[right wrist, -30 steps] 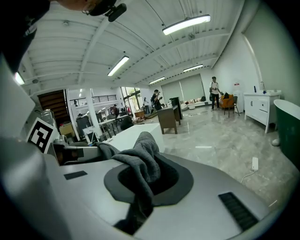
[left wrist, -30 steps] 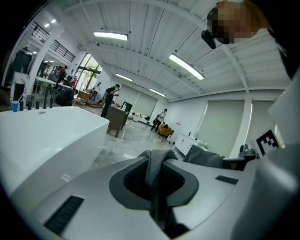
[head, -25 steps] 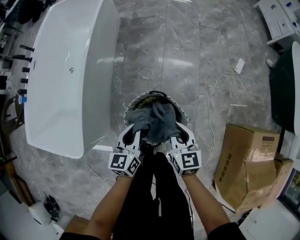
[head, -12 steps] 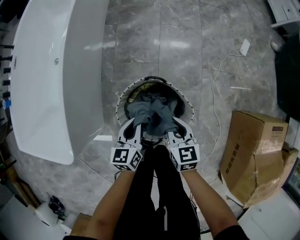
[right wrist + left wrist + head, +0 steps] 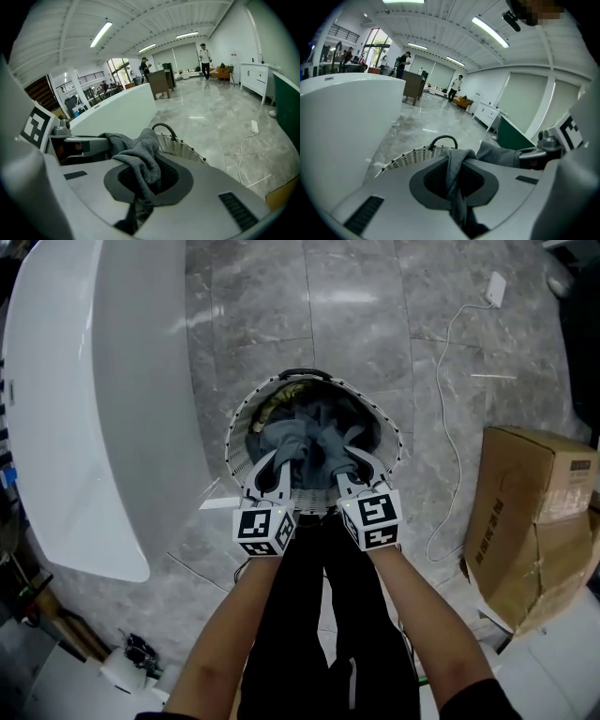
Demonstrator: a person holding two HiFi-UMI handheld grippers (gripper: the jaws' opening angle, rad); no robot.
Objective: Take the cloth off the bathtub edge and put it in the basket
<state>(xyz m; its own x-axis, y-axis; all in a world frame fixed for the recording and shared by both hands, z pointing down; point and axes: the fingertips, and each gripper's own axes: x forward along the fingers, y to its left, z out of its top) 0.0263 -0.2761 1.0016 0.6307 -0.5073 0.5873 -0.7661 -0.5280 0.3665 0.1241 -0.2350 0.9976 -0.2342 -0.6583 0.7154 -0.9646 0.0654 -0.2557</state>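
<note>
Marble floor (image 5: 356,334): round white wicker basket (image 5: 392,427) at twelve o'clock; left gripper (image 5: 272,465) and right gripper (image 5: 342,465) clamp crumpled grey cloth (image 5: 305,439) over it; likely release next.

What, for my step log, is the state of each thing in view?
cloth: bunched over the basket's mouth, held by both grippers, not released.
left gripper: shut on the cloth.
right gripper: shut on the cloth.
basket: upright on the floor, open at the top.
bathtub: beside the basket, rim bare where it shows.
cardboard box: closed, crumpled.
</note>
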